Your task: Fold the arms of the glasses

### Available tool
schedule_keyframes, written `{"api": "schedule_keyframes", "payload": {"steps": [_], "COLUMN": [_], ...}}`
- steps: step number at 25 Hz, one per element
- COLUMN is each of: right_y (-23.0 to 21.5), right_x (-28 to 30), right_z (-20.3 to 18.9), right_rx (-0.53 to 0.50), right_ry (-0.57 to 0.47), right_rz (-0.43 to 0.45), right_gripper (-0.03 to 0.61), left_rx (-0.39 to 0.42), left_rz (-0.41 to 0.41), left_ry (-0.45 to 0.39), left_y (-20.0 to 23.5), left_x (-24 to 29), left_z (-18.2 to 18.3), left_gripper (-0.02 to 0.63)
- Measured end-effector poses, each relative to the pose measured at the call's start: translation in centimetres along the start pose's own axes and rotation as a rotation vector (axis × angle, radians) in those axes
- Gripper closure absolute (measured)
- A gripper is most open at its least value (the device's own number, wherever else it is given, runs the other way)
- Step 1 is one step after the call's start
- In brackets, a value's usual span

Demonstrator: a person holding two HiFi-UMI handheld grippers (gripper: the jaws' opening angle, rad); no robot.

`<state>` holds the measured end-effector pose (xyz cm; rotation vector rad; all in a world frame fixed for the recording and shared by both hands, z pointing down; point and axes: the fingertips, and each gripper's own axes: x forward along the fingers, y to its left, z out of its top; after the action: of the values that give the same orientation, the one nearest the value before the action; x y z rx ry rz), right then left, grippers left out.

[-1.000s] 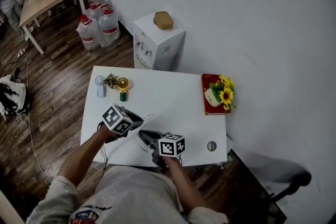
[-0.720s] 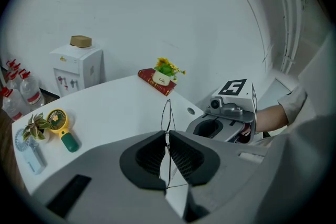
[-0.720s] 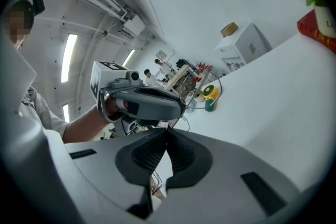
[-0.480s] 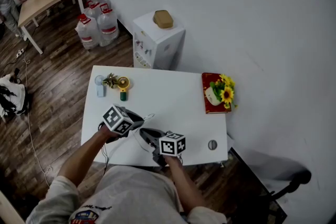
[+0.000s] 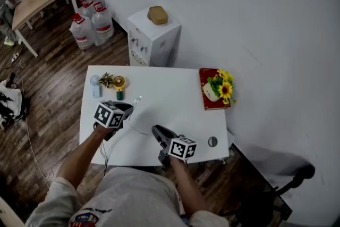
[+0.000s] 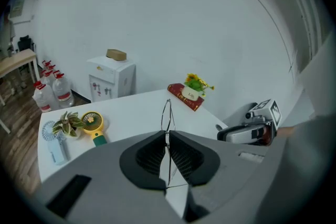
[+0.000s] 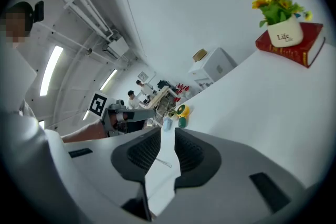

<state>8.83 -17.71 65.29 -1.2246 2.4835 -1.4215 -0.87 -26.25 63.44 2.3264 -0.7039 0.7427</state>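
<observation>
The thin wire-rimmed glasses (image 6: 167,113) stick up edge-on from my left gripper (image 6: 167,136), which is shut on their frame. In the head view the left gripper (image 5: 129,107) holds the glasses (image 5: 136,100) above the white table (image 5: 175,103), left of centre, and a thin wire arm (image 5: 139,131) trails toward the right gripper (image 5: 156,129). The right gripper (image 7: 164,139) stands slightly open; its jaws have just been opening. A fine wire end (image 7: 163,163) shows low in the gap, and the pads do not press it. In the right gripper view the left gripper (image 7: 137,113) is at the left.
A red book with a sunflower pot (image 5: 213,91) lies at the table's right edge. A yellow hand fan (image 5: 120,84), a small plant (image 5: 108,80) and a blue fan (image 5: 95,85) stand at the back left. A round grommet (image 5: 212,141) is near the front right. A white cabinet (image 5: 154,40) stands behind.
The two grippers have drawn apart. The left one moved left and back with the glasses. The right one moved right toward the front edge, and its jaws opened.
</observation>
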Motion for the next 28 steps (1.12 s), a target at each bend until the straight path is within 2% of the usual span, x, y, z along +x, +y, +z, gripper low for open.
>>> {"api": "schedule_keyframes", "payload": {"steps": [3,6,12,20,22,28], "right_y": [-1.0,-1.4,0.4,1.3,1.4,1.4], "right_x": [-0.9,-0.9,0.3,1.0,1.0,0.8], "right_z": [0.2,-0.7,-1.7,0.4,0.8,1.5], "right_rx": [0.051,0.073,0.186,0.211,0.21,0.188], "right_ry": [-0.043,-0.028,-0.031,-0.136,-0.147,-0.153], "right_rz": [-0.021,-0.018,0.074,0.094,0.097,0.093], "right_gripper": [0.491,0.463,0.456,0.487,0.519,0.535], "left_rx": [-0.056,-0.125,-0.254,-0.233,-0.216,-0.169], "left_rz": [0.051,0.09,0.056,0.031,0.029,-0.011], "left_ry": [-0.061,-0.117,-0.196,-0.189,-0.175,-0.14], "left_y": [1.2,2.4,1.9,0.4,0.2,-1.1], "left_x": [-0.5,-0.8,-0.6,0.1,0.3,0.8], "left_z": [0.7,1.2,2.4,2.3,2.0,1.3], "left_gripper": [0.591,0.591,0.591,0.591,0.591,0.591]}}
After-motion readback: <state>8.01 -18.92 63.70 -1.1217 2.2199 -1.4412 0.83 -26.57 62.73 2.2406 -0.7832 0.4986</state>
